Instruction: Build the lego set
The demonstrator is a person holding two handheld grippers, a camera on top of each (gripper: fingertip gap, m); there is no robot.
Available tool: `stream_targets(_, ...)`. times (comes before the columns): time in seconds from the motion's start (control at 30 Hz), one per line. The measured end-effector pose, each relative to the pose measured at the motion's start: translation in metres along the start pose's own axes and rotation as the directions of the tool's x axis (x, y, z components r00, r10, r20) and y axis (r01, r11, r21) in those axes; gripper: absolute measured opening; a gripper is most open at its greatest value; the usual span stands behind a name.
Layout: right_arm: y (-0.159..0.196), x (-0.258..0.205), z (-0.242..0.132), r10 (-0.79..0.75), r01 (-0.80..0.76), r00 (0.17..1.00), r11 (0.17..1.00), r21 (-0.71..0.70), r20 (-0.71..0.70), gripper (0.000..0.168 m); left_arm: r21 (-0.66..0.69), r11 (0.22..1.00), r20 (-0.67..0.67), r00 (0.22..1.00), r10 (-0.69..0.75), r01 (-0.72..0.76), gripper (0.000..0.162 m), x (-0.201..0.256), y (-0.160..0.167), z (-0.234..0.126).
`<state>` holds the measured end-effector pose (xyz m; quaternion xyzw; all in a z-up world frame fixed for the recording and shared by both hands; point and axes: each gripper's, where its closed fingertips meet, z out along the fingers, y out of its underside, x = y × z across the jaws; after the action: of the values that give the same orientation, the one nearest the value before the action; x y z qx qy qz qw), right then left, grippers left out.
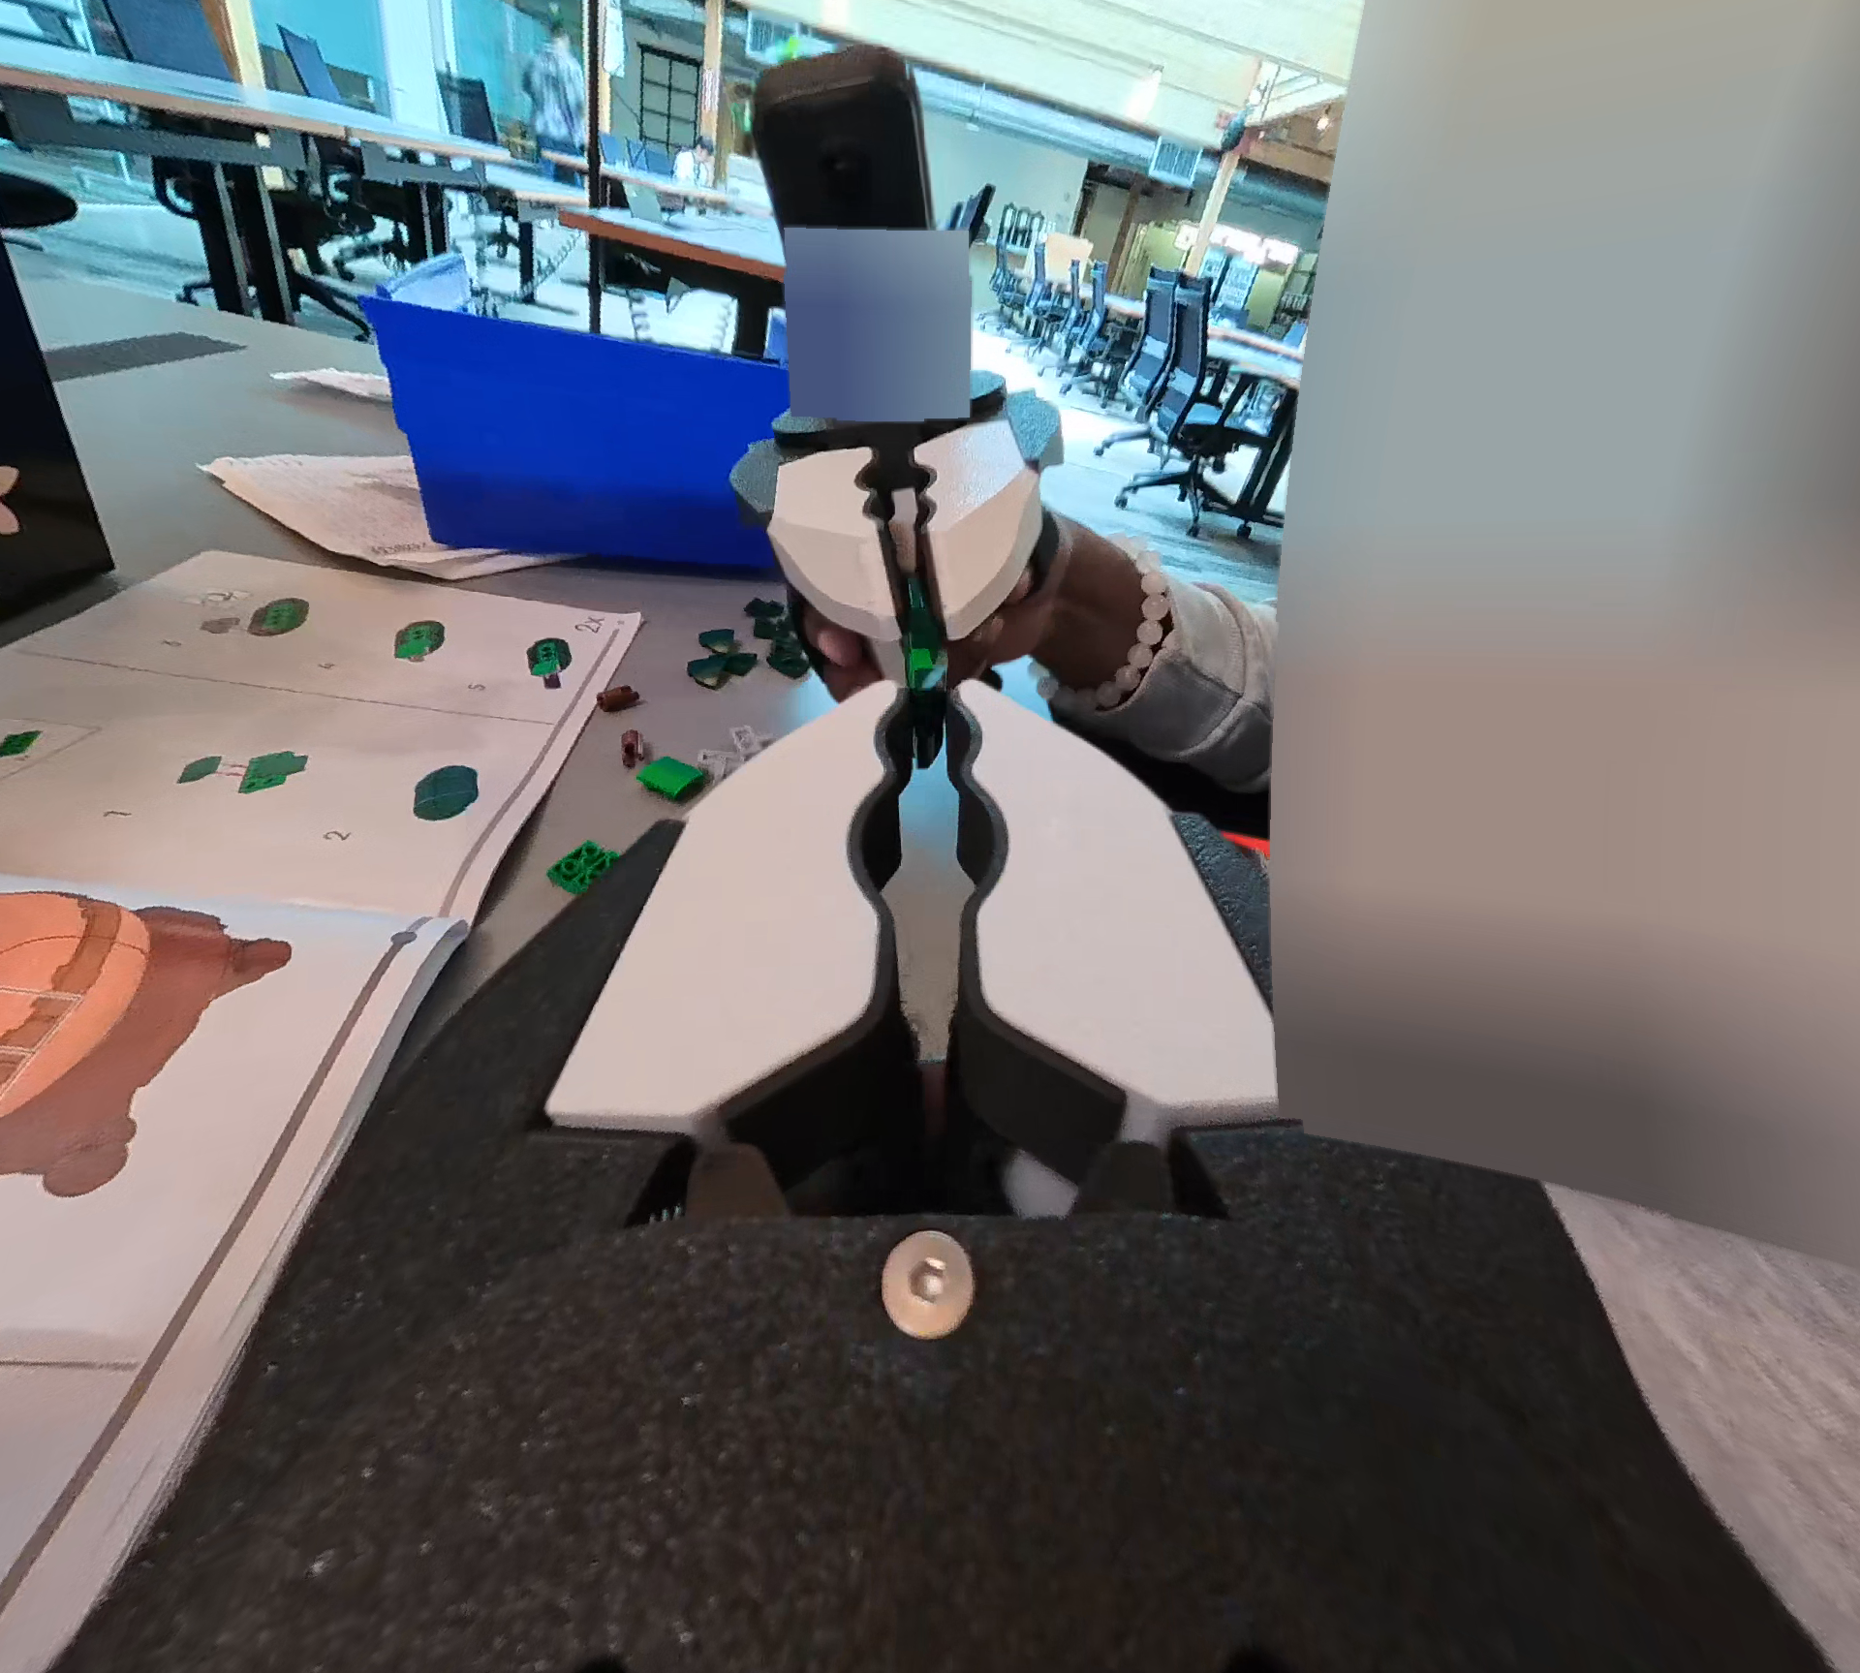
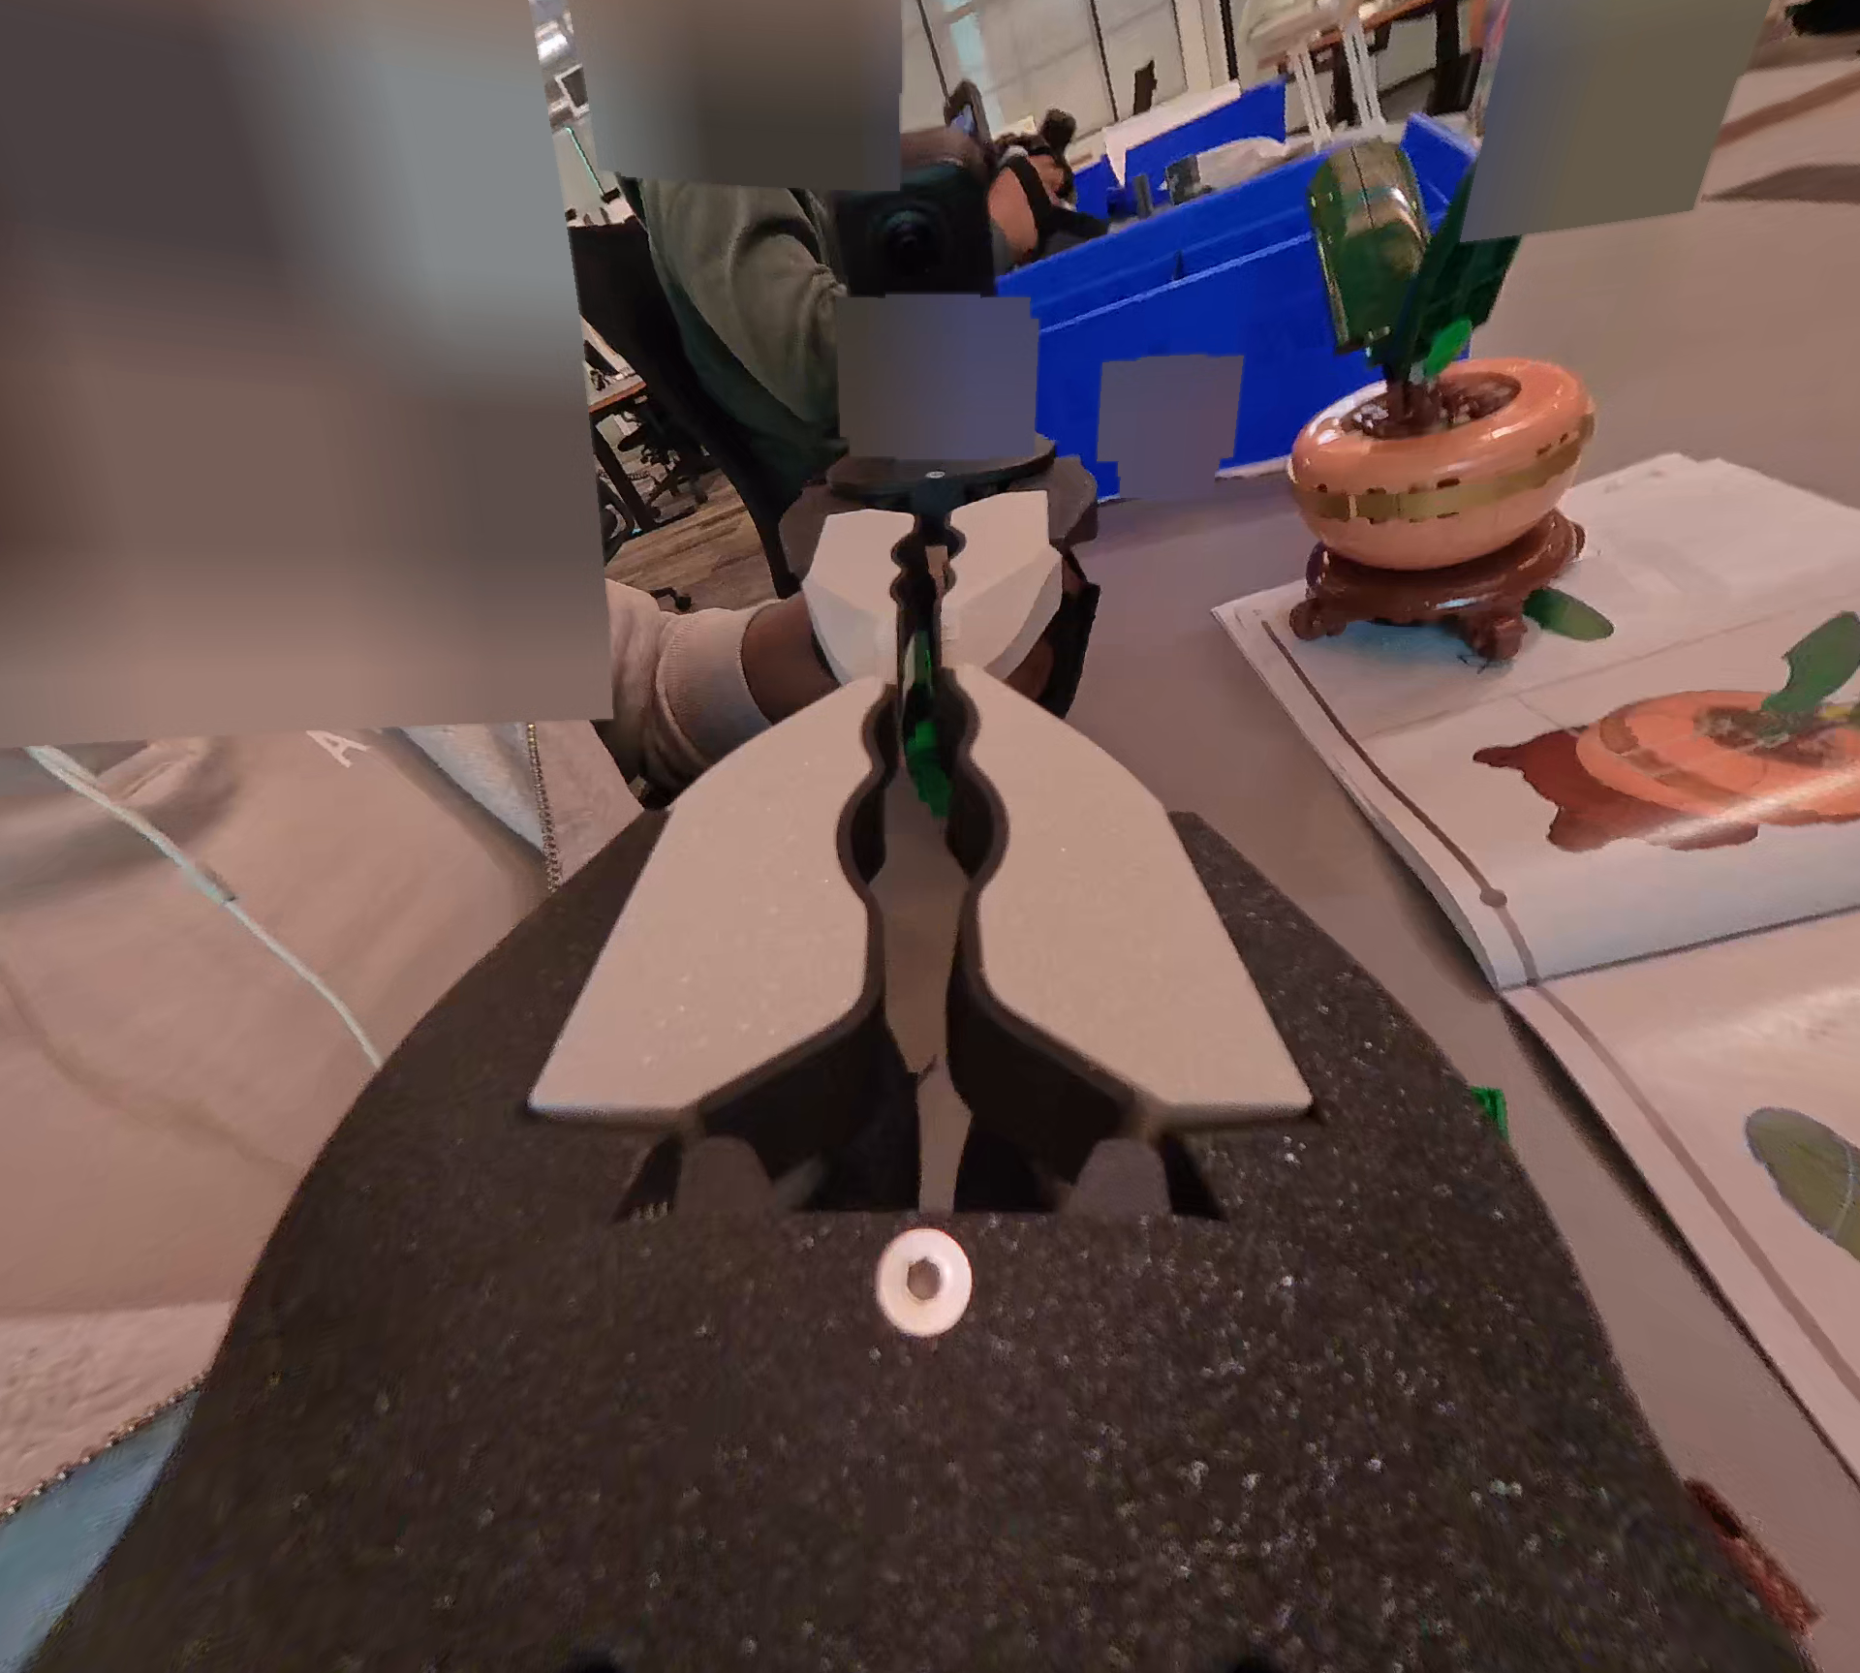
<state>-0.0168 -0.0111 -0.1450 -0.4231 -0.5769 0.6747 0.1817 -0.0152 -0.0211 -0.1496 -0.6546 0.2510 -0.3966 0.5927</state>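
Note:
My two grippers face each other tip to tip above the table. My left gripper (image 1: 921,704) is shut on a small green lego leaf assembly (image 1: 921,664). My right gripper (image 2: 921,704) is shut on the other end of the same green assembly (image 2: 921,744). The right gripper (image 1: 906,578) shows opposite in the left wrist view, and the left gripper (image 2: 926,618) shows opposite in the right wrist view. A partly built lego plant in a tan pot on a brown stand (image 2: 1439,467) stands on the open instruction booklet (image 2: 1661,970).
Loose green bricks (image 1: 669,776), dark green leaf pieces (image 1: 745,648) and small brown pieces (image 1: 617,699) lie on the grey table beside the booklet (image 1: 302,719). A blue bin (image 1: 584,437) stands behind them. Hands hold both grippers.

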Motion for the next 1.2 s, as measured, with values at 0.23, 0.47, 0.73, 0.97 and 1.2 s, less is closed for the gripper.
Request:
stream_targets(0.23, 0.002, -0.004, 0.003, -0.082, 0.082, 0.997, 0.997, -0.005, 0.000, 0.006, 0.058, 0.997, -0.046, 0.998, -0.053, 0.055, 0.004, 0.004, -0.007, 0.000)
stream_targets(0.47, 0.004, 0.006, -0.002, -0.040, 0.039, 0.997, 0.999, -0.011, -0.061, 0.006, 0.066, 0.996, 0.071, 0.996, 0.049, -0.054, 0.004, -0.009, -0.011, -0.003)
stream_targets(0.73, 0.004, 0.010, 0.000, 0.053, -0.050, 0.995, 0.998, 0.035, -0.087, 0.006, 0.016, 0.957, 0.170, 0.944, 0.283, -0.289, 0.004, -0.013, -0.010, -0.007)
stream_targets(0.97, 0.001, 0.016, -0.006, 0.108, -0.099, 0.989, 0.991, 0.086, -0.102, 0.005, -0.017, 0.901, 0.066, 0.898, 0.434, -0.434, 0.002, 0.014, -0.005, 0.004)
stream_targets(1.2, -0.004, 0.041, -0.047, -0.035, 0.018, 0.945, 0.998, -0.056, -0.327, 0.006, -0.193, 0.981, 0.306, 0.951, 0.042, 0.019, 0.003, -0.055, 0.024, -0.013)
